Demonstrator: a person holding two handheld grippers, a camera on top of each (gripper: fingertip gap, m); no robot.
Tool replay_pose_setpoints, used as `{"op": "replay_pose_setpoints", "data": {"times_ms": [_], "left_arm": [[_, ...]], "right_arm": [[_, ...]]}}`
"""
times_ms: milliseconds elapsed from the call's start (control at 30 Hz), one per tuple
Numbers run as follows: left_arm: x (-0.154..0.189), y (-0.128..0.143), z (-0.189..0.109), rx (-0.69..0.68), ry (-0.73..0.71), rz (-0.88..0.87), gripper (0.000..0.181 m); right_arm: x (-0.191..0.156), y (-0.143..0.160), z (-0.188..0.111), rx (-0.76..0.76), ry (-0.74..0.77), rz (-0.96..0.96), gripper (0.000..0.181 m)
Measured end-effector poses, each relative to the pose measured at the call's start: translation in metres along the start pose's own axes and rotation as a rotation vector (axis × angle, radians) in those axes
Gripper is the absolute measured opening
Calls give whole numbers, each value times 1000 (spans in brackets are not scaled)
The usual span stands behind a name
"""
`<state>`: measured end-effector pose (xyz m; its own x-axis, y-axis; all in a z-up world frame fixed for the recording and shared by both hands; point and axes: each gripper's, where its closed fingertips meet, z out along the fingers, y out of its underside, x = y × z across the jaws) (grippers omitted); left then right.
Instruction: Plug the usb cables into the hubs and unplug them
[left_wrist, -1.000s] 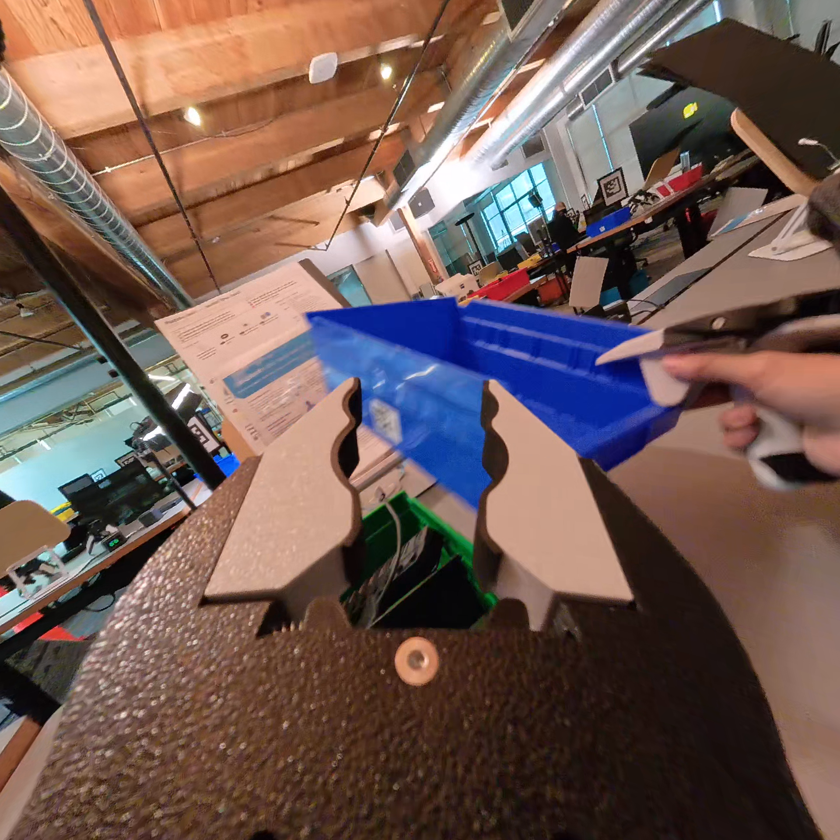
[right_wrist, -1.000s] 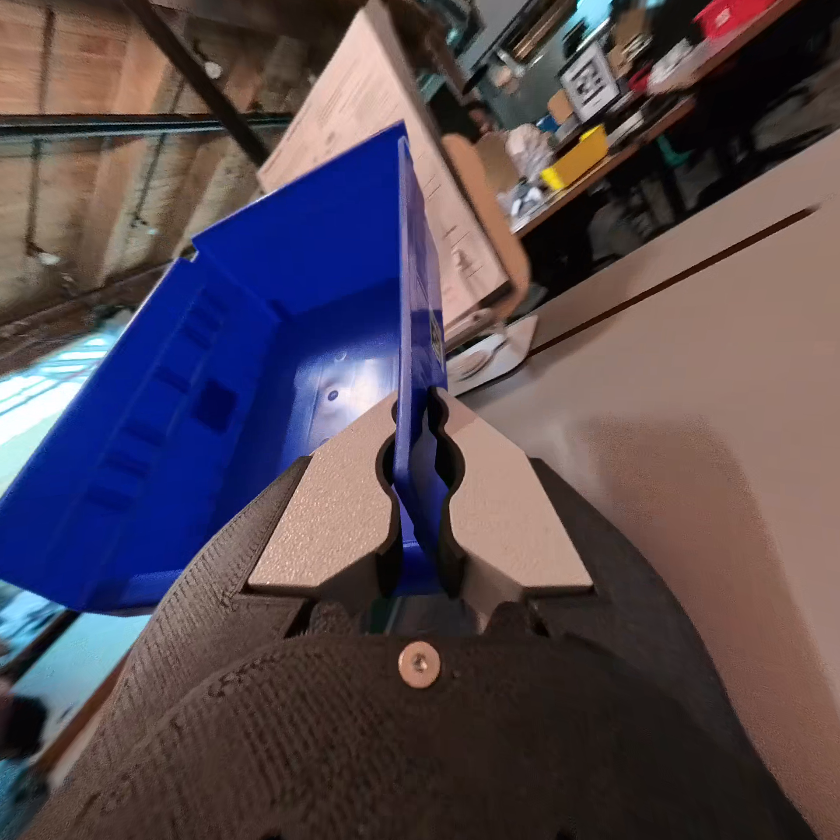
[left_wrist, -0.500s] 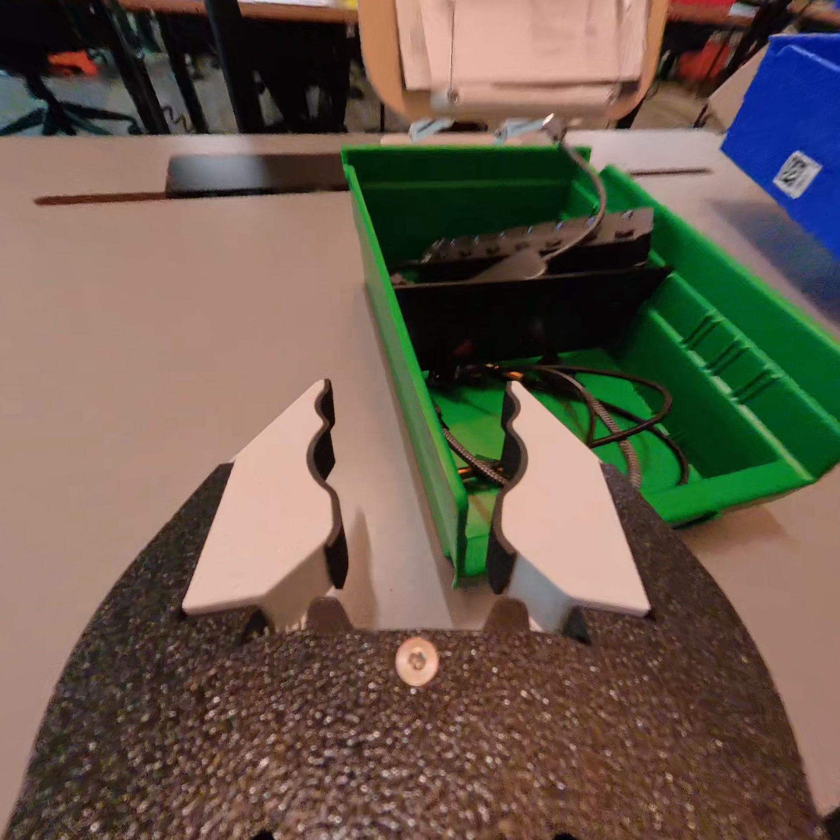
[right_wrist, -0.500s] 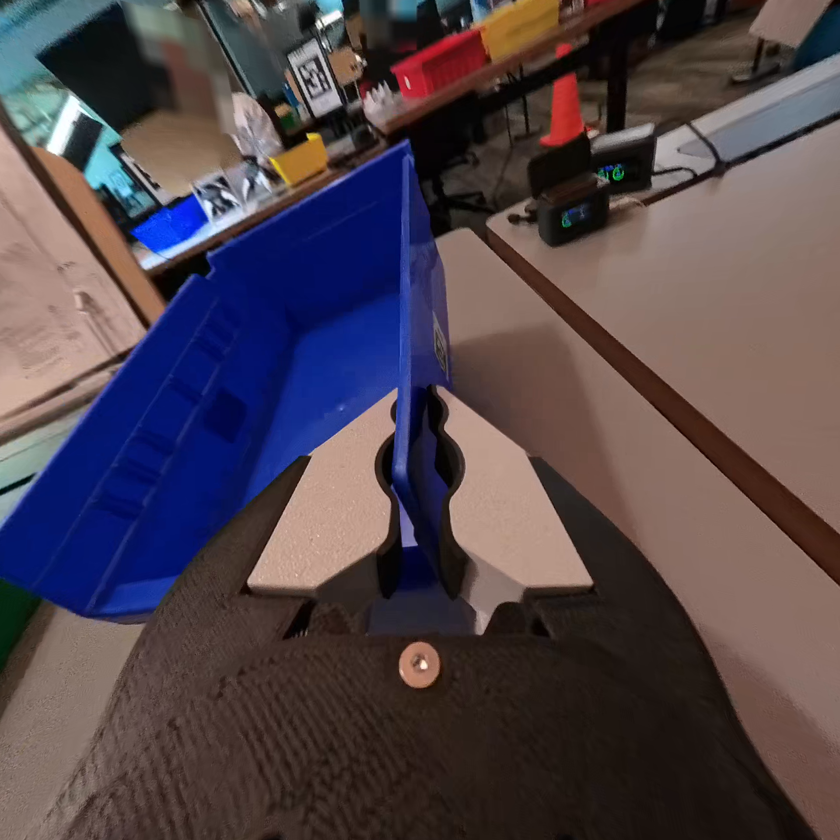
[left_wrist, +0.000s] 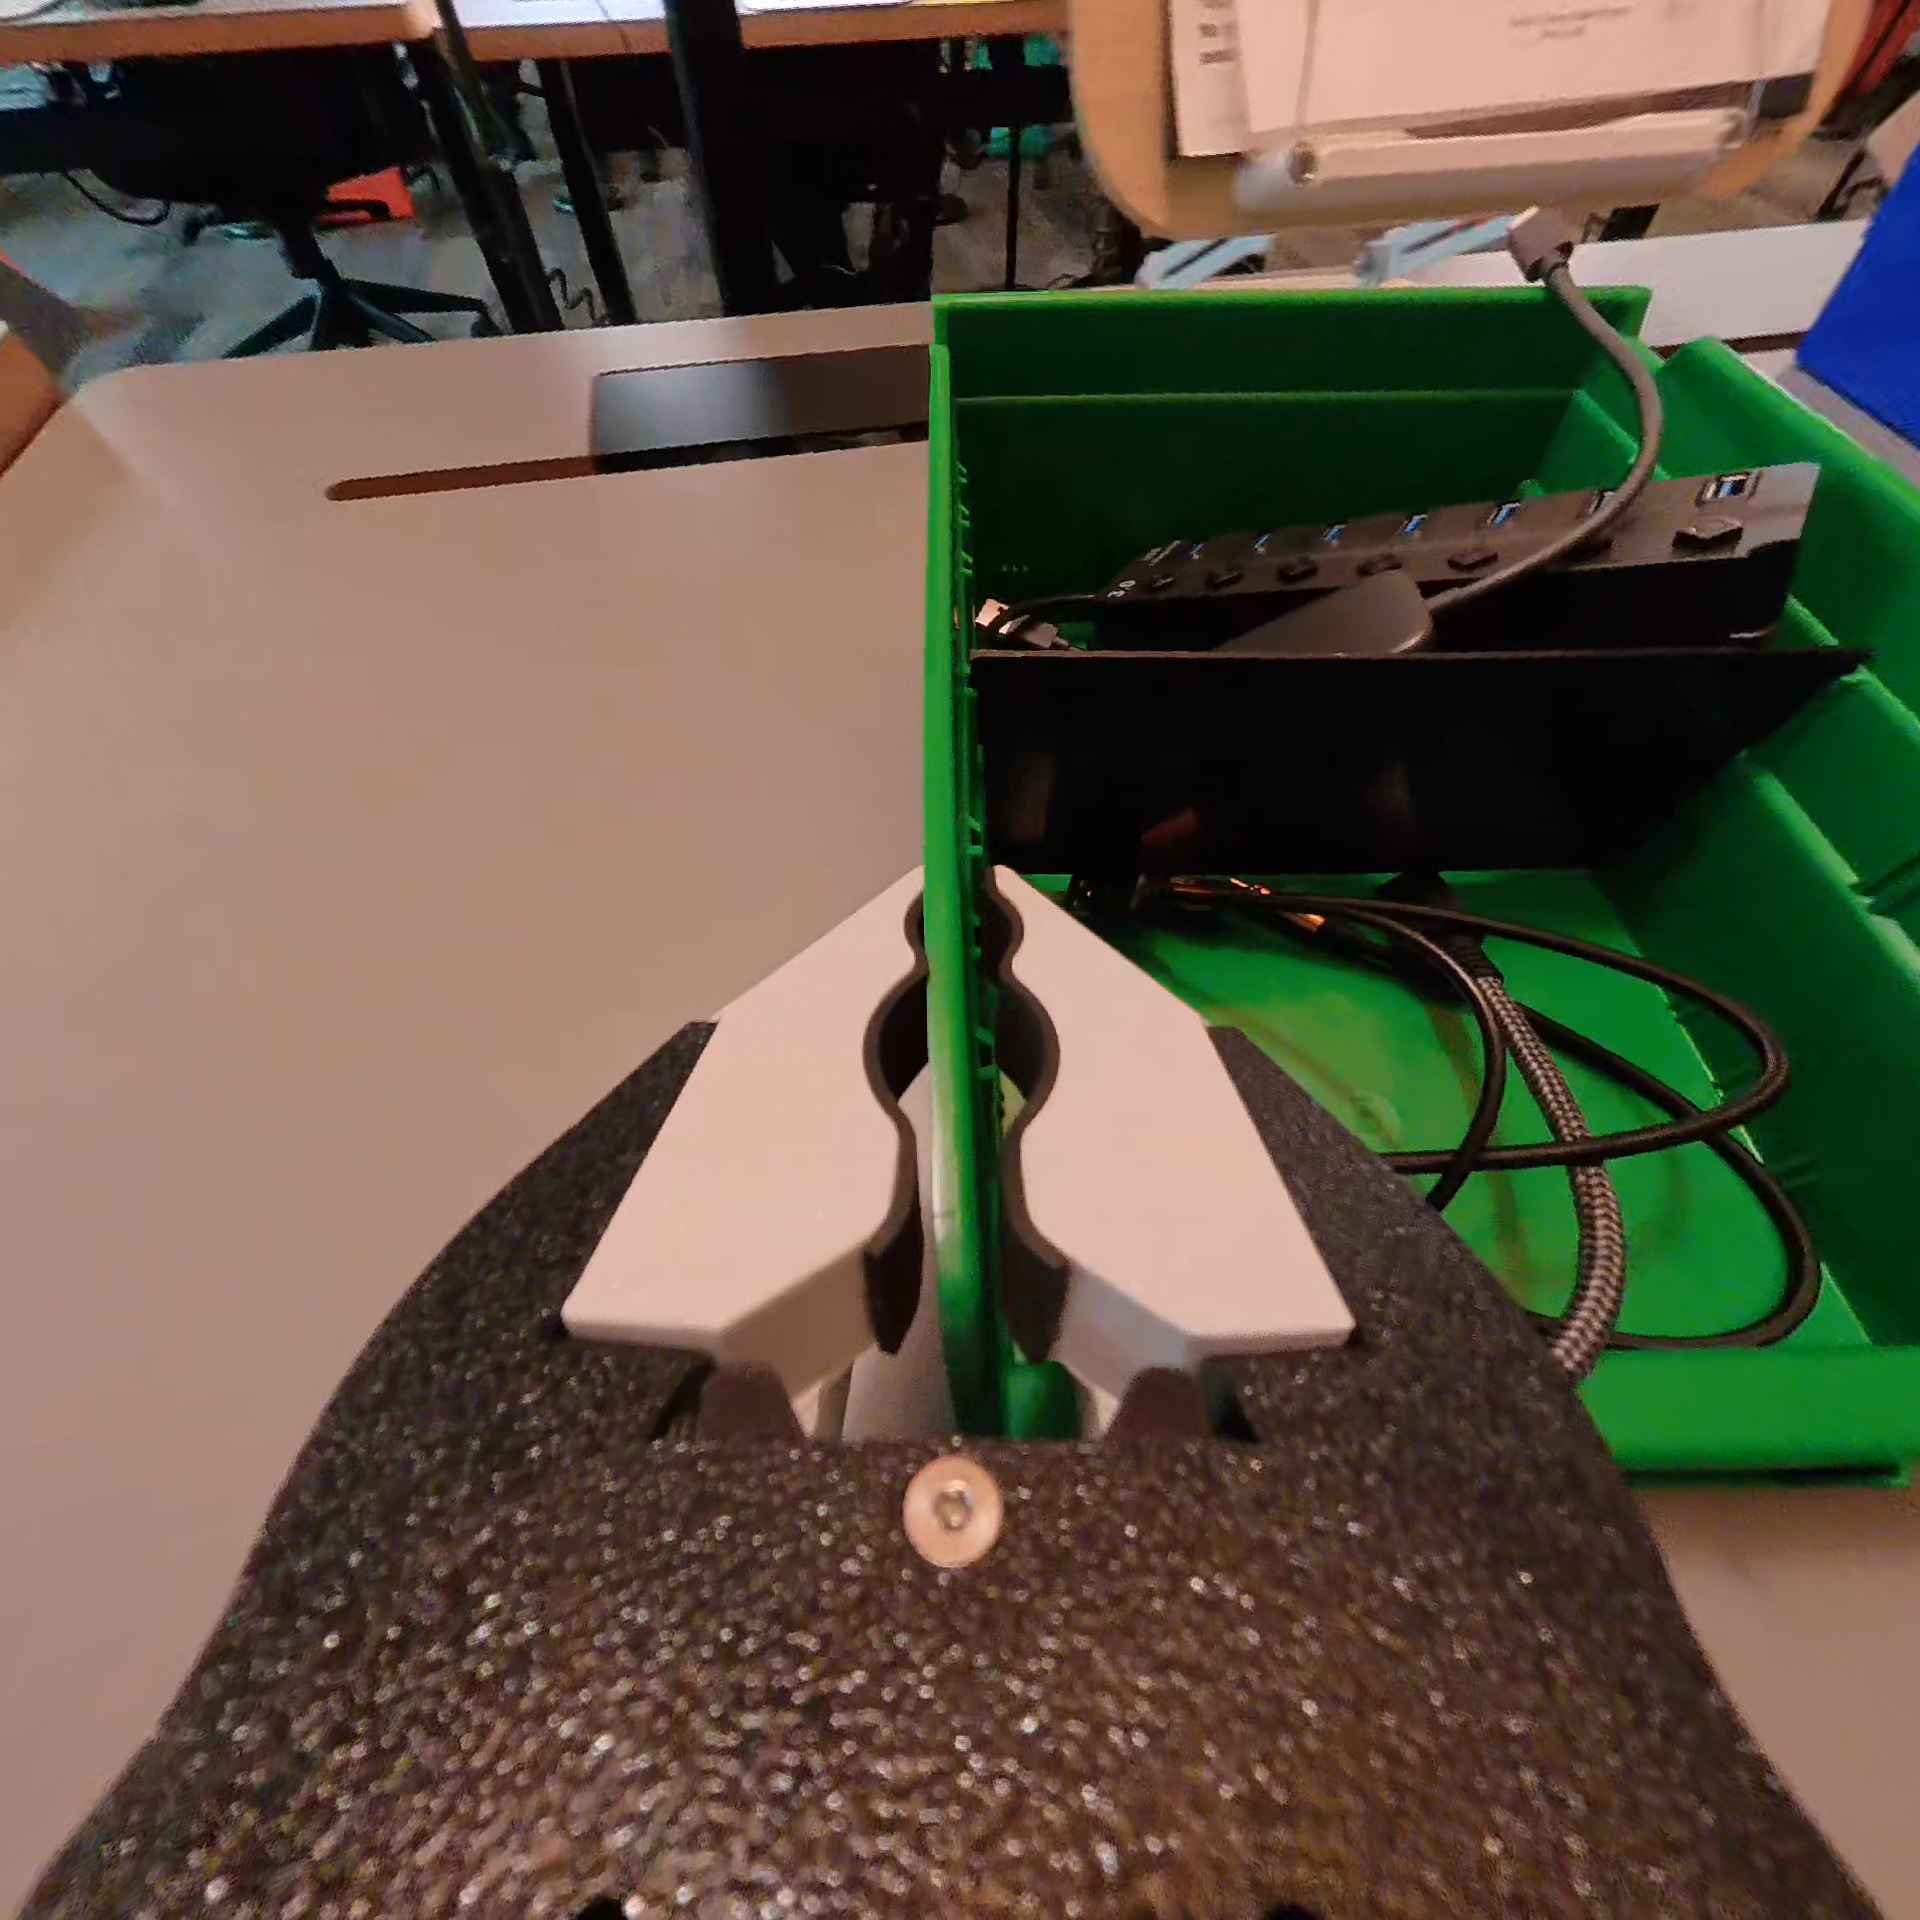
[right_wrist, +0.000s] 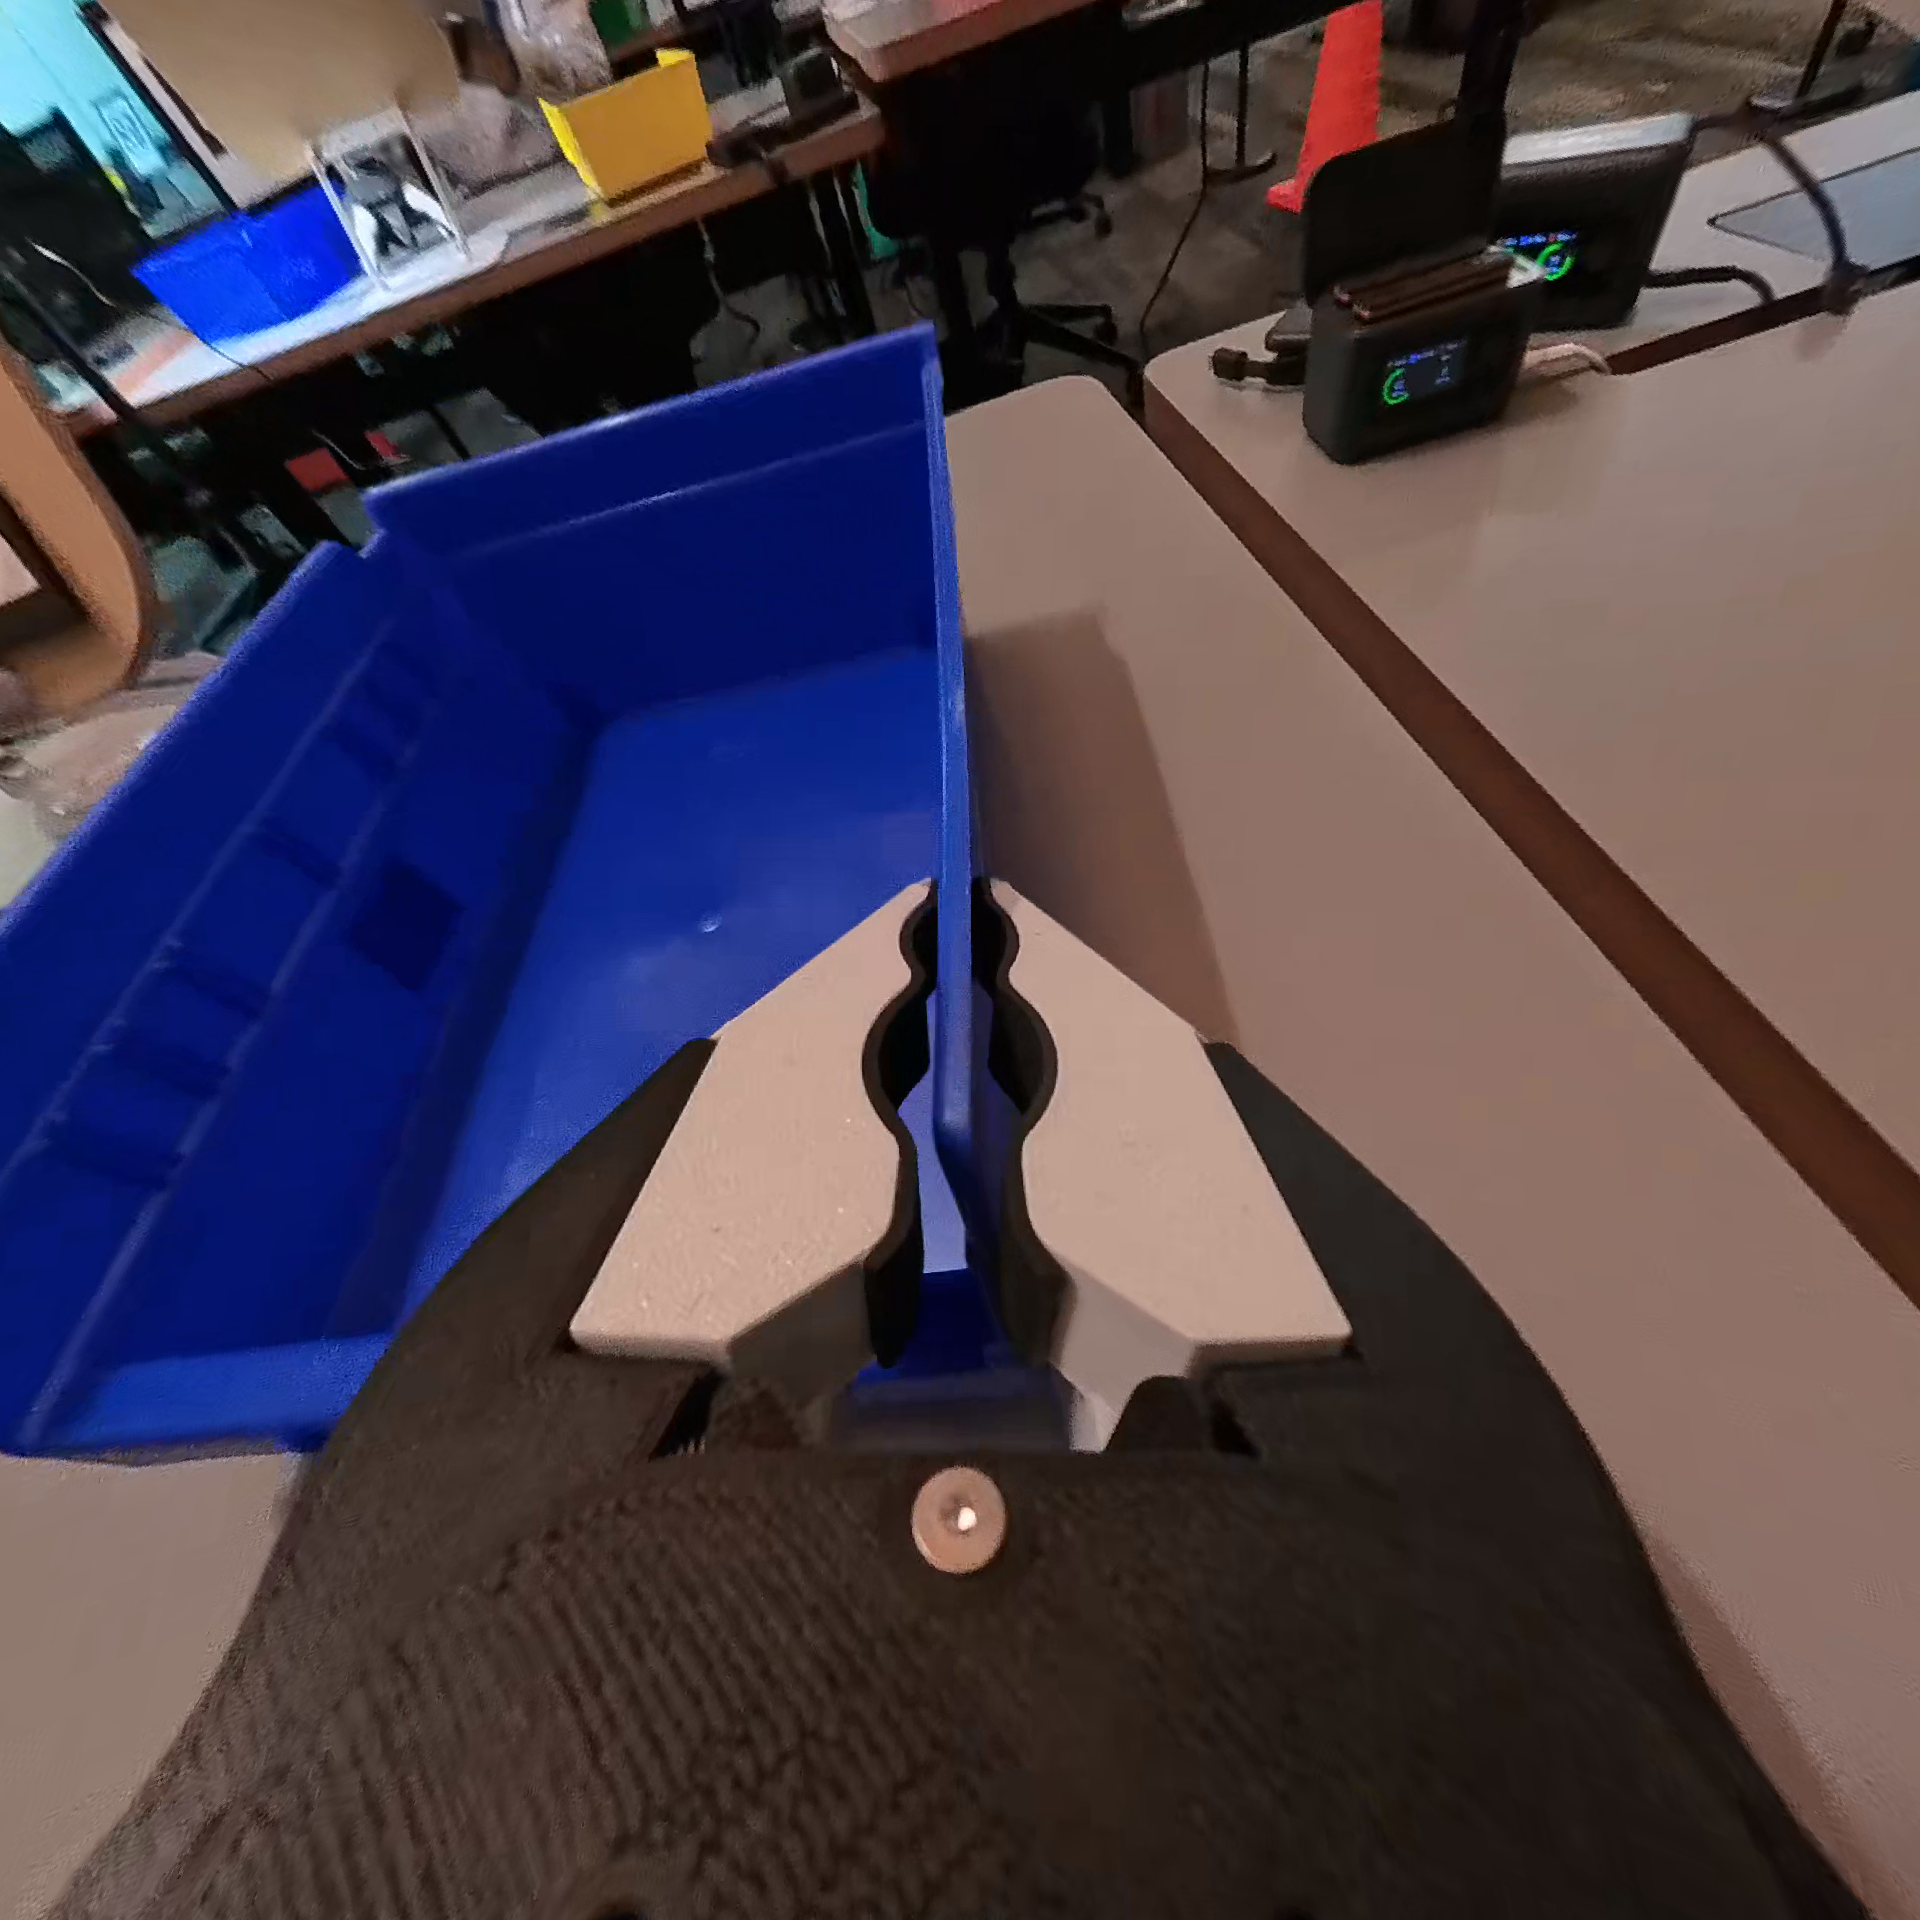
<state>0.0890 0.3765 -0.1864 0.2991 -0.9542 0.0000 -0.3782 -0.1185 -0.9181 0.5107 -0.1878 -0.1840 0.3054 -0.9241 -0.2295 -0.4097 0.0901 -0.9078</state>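
left tongs (left_wrist: 956, 914) pinching the left wall of the green bin (left_wrist: 951, 623), reaching level toward twelve o'clock. inside it, a black divider (left_wrist: 1403, 758) stands crosswise; behind it lies a black usb hub (left_wrist: 1455, 551), in front loose usb cables (left_wrist: 1538, 1091) at three o'clock of the tongs. right tongs (right_wrist: 954, 904) clamped on the right wall of the blue bin (right_wrist: 623, 831), tipped slightly downward. grey worktop (right_wrist: 1299, 883) runs along at two o'clock.
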Motion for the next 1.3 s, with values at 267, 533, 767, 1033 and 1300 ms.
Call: {"op": "replay_pose_setpoints", "data": {"times_ms": [267,533,767,1033,1300], "left_arm": [[-93,-8,19,-7,-56,-93,3],[-141,-17,44,-30,-110,-44,6],[-134,-73,15,37,-149,98,28],[-8,-111,73,-231,188,396,52],[17,-86,128,-571,199,620,59]], "right_arm": [[1,-13,35,9,-1,-60,4],[9,-22,45,-14,30,-137,23],[-41,-66,-52,249,95,-406,87],[-261,0,-94,469,-492,-572,81],[-292,42,-91,389,-611,-626,80]]}}
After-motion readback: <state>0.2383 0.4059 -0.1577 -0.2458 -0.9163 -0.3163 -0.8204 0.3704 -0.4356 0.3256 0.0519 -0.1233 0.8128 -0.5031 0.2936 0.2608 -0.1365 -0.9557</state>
